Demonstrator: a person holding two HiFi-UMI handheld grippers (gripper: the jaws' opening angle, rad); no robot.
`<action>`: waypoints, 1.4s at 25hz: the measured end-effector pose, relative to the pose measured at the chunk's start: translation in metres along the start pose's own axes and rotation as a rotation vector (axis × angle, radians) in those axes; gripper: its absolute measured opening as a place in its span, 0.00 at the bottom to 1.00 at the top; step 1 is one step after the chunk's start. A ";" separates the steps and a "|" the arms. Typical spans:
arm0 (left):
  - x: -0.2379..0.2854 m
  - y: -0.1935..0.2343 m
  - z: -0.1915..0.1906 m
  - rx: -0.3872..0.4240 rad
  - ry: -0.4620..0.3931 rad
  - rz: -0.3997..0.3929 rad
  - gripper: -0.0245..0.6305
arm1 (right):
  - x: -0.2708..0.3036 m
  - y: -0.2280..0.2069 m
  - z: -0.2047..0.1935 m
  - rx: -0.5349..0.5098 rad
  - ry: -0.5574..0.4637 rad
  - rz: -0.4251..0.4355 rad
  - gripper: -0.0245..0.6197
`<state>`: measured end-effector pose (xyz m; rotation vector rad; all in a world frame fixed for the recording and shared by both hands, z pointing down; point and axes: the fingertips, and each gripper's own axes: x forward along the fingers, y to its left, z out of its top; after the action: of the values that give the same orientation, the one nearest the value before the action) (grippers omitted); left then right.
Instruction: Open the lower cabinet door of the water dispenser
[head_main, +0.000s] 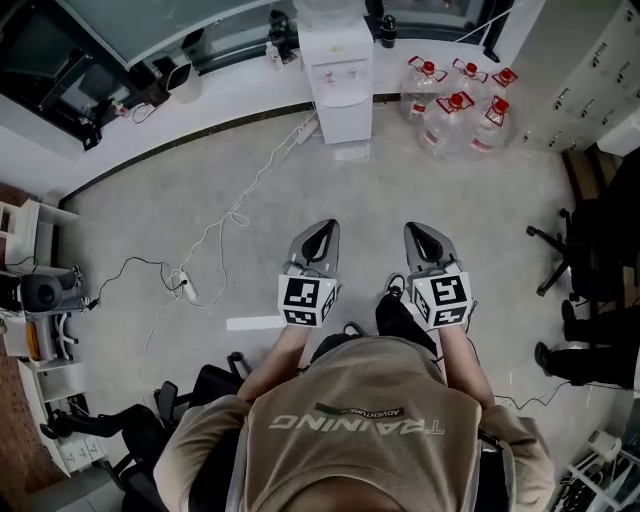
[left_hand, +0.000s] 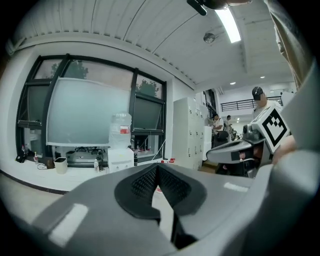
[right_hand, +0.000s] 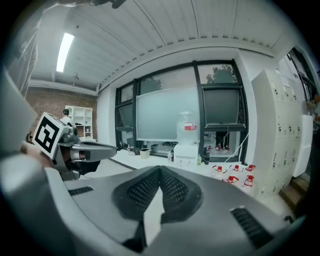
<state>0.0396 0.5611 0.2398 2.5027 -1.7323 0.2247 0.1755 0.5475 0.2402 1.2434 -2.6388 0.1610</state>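
The white water dispenser stands against the far wall with a clear bottle on top; its lower cabinet door is closed. It also shows far off in the left gripper view as the dispenser and in the right gripper view as the dispenser. My left gripper and right gripper are held side by side over the floor, well short of it, pointing toward it. Both are shut with nothing between the jaws: left gripper, right gripper.
Several red-capped water jugs stand on the floor right of the dispenser. A white cable and power strip trail across the floor at left. Lockers and an office chair are at right, shelves at far left.
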 end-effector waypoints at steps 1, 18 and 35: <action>0.008 0.000 0.002 0.004 0.000 0.003 0.04 | 0.005 -0.008 -0.001 0.007 -0.002 0.008 0.05; 0.175 0.025 0.035 -0.032 0.044 0.121 0.04 | 0.139 -0.171 0.011 -0.010 -0.007 0.154 0.05; 0.322 0.088 0.028 -0.002 0.075 -0.009 0.04 | 0.249 -0.244 0.033 0.040 -0.007 0.085 0.05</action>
<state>0.0708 0.2289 0.2661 2.4664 -1.6921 0.3109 0.2049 0.2001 0.2704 1.1467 -2.7081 0.2250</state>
